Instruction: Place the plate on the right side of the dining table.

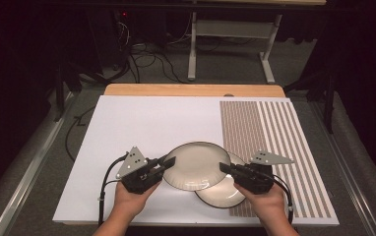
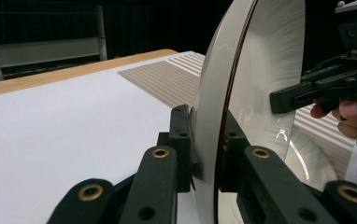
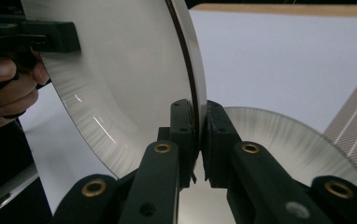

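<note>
The top plate (image 1: 194,164) looks shiny and smooth like glazed china, the worktop (image 1: 141,123) is flat matt white with a wooden edge (image 1: 191,90), and each hand-held gripper (image 1: 168,161) is dull black plastic.

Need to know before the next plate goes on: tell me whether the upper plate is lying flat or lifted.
Lifted. The left gripper and right gripper clamp opposite rims of the upper plate, above the lower plate.

A dark room all round, light falling only on the desk (image 1: 141,118), its white top edged by a wooden strip (image 1: 194,90) at the far side and a striped panel (image 1: 269,142) on the right. Grey carpet floor (image 1: 235,61) beyond, a white-legged table frame (image 1: 233,32), black cables (image 1: 149,61) trailing across.
</note>
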A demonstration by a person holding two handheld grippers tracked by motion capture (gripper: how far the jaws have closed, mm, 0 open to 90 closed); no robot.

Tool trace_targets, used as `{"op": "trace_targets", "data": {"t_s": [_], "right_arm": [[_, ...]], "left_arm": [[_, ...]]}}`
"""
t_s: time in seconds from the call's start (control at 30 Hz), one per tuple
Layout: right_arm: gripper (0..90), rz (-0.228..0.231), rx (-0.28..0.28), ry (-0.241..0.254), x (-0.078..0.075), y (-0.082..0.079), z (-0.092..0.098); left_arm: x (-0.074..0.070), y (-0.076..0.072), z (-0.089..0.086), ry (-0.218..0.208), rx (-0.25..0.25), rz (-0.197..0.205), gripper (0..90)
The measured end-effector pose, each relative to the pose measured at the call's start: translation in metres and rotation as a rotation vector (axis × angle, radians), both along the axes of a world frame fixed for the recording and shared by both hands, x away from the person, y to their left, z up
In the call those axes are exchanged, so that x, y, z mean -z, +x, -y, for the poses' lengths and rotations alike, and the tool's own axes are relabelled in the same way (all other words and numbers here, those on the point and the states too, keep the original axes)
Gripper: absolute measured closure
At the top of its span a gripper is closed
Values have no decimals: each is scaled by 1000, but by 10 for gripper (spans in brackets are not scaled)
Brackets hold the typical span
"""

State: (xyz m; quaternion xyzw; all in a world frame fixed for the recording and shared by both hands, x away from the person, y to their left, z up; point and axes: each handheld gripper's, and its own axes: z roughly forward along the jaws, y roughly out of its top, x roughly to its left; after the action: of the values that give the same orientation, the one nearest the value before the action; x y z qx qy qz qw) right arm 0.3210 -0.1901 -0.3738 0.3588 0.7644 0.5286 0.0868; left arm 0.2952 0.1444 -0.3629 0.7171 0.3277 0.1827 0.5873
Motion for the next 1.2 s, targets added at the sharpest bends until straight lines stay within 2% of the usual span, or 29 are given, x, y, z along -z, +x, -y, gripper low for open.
{"op": "trace_targets", "data": {"t_s": [0.1,0.13,0.17,0.27,0.3,0.43,0.6,0.8,0.87,0.9,1.0,1.2], "right_arm": [[864,44,12,0,-10,-3,9],[864,44,12,0,-10,-3,9],[865,67,23,4,-16,-4,15],[865,85,37,-1,-21,-5,21],[865,102,56,-5,-26,-4,30],[865,115,87,-9,-32,1,47],[865,119,134,-14,-34,10,76],[863,135,220,-21,-37,17,109],[863,137,231,-20,-37,18,115],[865,141,257,-20,-37,20,126],[867,145,282,-22,-35,22,137],[868,142,330,-28,-32,23,158]], "left_arm": [[-7,2,7,10,13,11,808],[-7,2,7,10,13,11,808],[-11,5,13,11,23,19,808],[-14,10,20,3,31,24,807],[-18,18,29,-7,45,23,807],[-25,33,49,12,71,19,807],[-28,57,83,65,106,-16,809],[-29,82,120,78,138,-40,805],[-29,85,125,79,139,-42,803],[-28,93,136,94,145,-48,801],[-26,103,153,105,151,-58,797],[-21,114,177,112,162,-70,795]]}}
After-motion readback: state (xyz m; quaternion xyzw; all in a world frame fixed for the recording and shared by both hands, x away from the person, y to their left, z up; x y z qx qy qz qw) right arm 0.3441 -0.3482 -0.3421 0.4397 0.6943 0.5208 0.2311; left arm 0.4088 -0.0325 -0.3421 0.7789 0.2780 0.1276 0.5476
